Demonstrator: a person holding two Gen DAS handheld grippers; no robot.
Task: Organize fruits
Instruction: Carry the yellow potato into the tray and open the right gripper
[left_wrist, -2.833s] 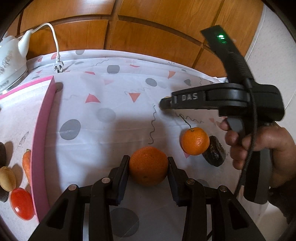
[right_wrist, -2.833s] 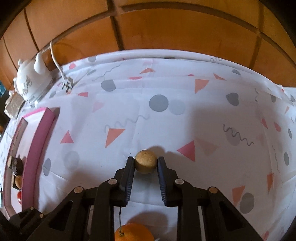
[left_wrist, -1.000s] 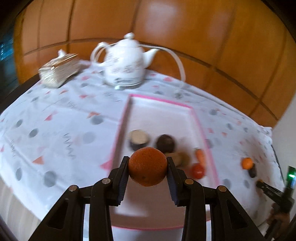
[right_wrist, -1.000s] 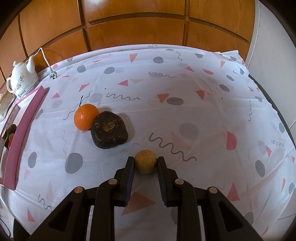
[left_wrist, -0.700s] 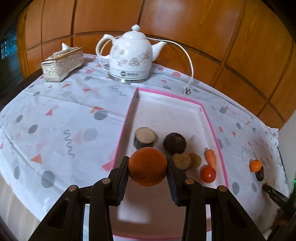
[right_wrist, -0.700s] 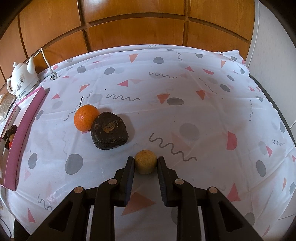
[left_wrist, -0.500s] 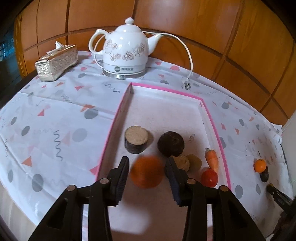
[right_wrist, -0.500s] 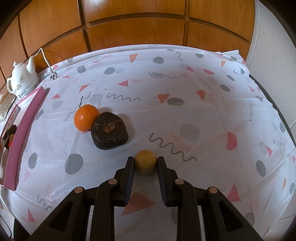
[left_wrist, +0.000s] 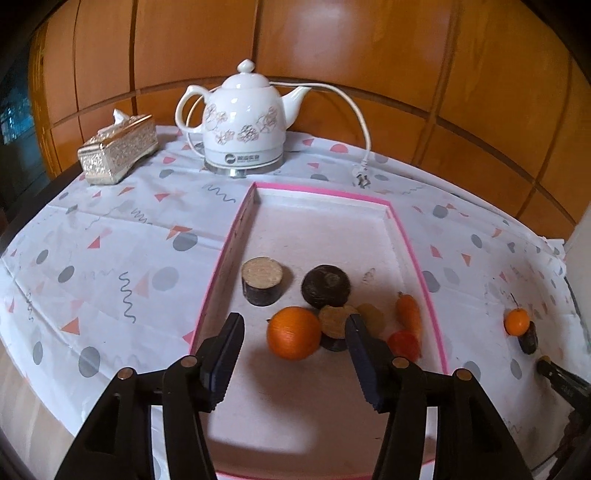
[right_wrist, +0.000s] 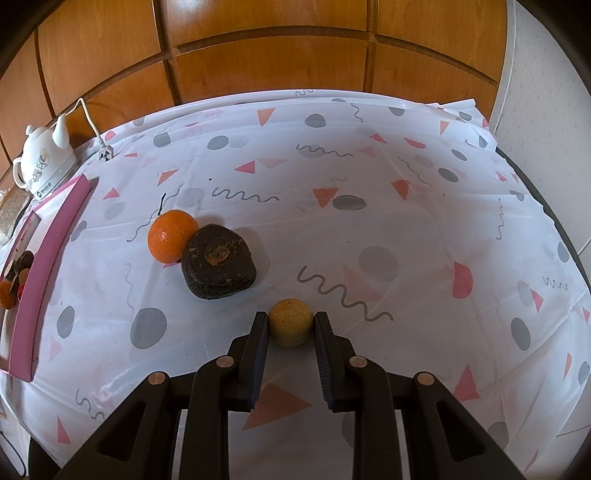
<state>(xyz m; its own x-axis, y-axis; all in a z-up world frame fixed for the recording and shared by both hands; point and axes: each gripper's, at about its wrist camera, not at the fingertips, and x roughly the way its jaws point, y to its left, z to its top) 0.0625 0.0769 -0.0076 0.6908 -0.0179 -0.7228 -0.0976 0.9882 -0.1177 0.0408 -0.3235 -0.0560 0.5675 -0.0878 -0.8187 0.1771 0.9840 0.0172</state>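
In the left wrist view my left gripper (left_wrist: 295, 343) is open above the pink-rimmed tray (left_wrist: 417, 254). A large orange (left_wrist: 294, 333) lies free in the tray between the jaws, beside a brown round fruit (left_wrist: 334, 320), a dark round fruit (left_wrist: 325, 285), a cut dark cylinder (left_wrist: 262, 280), a carrot (left_wrist: 409, 312) and a red tomato (left_wrist: 404, 344). In the right wrist view my right gripper (right_wrist: 290, 328) is shut on a small yellow-brown round fruit (right_wrist: 290, 322) held over the cloth. A small orange with a stem (right_wrist: 170, 235) touches a dark lumpy fruit (right_wrist: 218, 262) on the cloth.
A white electric kettle (left_wrist: 245, 125) with its cord and plug stands behind the tray. A silver tissue box (left_wrist: 117, 147) sits at the back left. The patterned tablecloth (right_wrist: 369, 229) covers the table, whose dark edge shows at the right. Wood panelling runs behind.
My left gripper carried the large orange over the tray, then opened; the orange dropped onto the tray floor. My right gripper has stayed still, shut on the small fruit.
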